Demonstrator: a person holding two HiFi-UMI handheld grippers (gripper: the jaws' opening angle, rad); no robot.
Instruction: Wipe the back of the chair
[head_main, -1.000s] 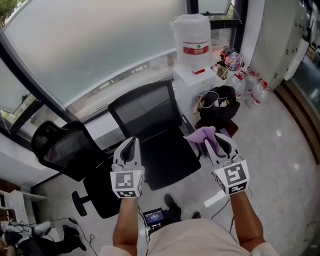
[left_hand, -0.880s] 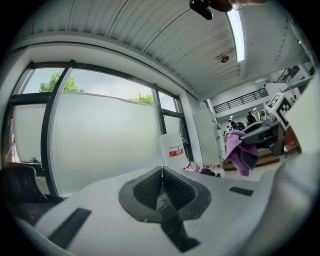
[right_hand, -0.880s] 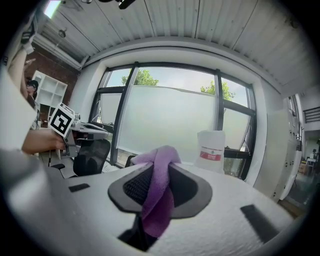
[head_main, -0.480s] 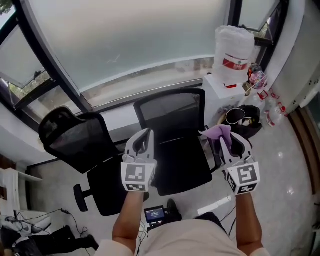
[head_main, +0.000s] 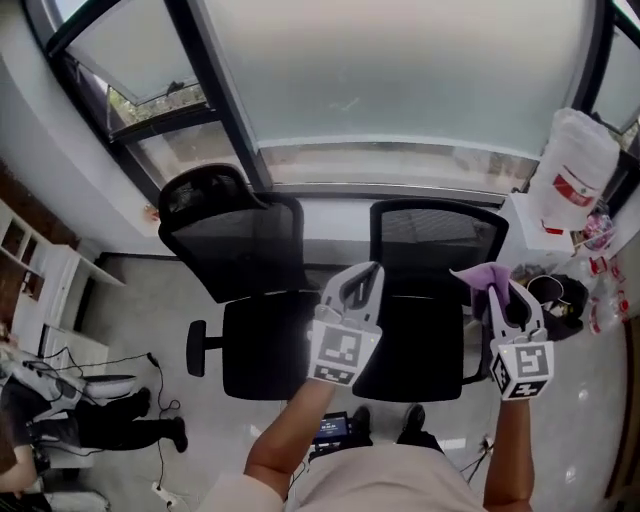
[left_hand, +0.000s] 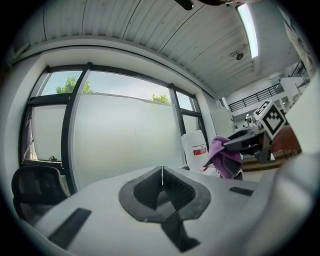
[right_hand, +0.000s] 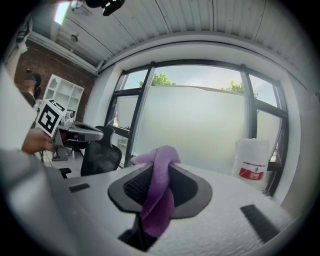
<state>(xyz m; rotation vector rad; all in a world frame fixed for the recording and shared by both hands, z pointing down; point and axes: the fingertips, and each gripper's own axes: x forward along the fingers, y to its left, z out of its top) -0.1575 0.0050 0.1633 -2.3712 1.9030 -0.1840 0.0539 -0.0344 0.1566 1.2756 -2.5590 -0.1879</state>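
Observation:
Two black mesh-backed office chairs stand side by side under the window: one with a headrest (head_main: 235, 245) on the left and a lower-backed one (head_main: 432, 240) on the right. My right gripper (head_main: 497, 290) is shut on a purple cloth (head_main: 482, 279) (right_hand: 159, 192) and hovers over the right chair's right side. My left gripper (head_main: 364, 283) is shut with nothing in it, above the gap between the two seats. In the left gripper view the right gripper with the purple cloth (left_hand: 223, 156) shows at the right.
A bagged water bottle (head_main: 575, 172) on a white dispenser stands at the right, with a black bag (head_main: 556, 298) below it. White shelving (head_main: 40, 285) and cables (head_main: 110, 385) lie at the left. A frosted window (head_main: 400, 70) fills the wall behind the chairs.
The view has swung left: both chairs and the dispenser have slid to the right in the head view. Both grippers kept their hold and shifted right with the chairs.

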